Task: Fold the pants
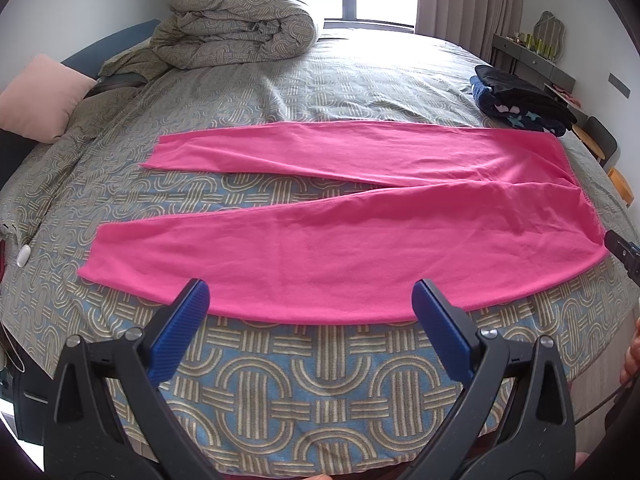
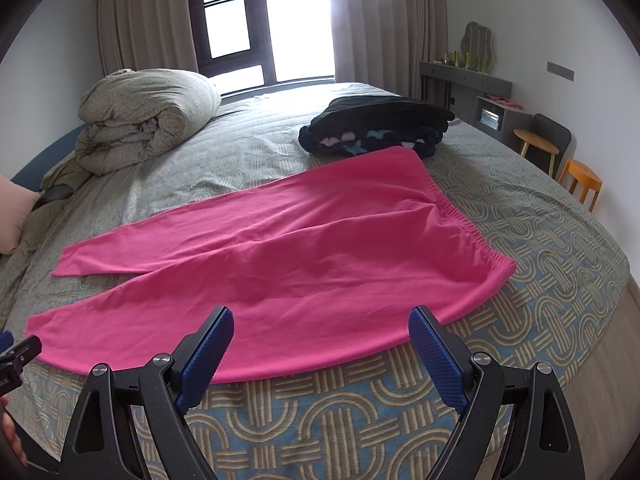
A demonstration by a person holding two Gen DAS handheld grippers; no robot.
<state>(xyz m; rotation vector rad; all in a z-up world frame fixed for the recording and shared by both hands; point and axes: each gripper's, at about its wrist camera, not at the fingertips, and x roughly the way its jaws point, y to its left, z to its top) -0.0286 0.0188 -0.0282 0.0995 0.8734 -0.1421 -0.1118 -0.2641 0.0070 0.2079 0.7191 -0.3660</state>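
the left gripper (image 1: pixel 310 292) is spread wide, empty, over the near hem of one pair of pink pants (image 1: pixel 340 240). the right gripper (image 2: pixel 320 320) is likewise wide, empty. the pants lie flat across the bed (image 1: pixel 280 392), two legs parted, waistband (image 2: pixel 476 236) rightward. one dark folded stack (image 2: pixel 376 128) touches their far corner; one rolled duvet (image 1: pixel 240 20) sits well apart. bare cover borders the near edge.
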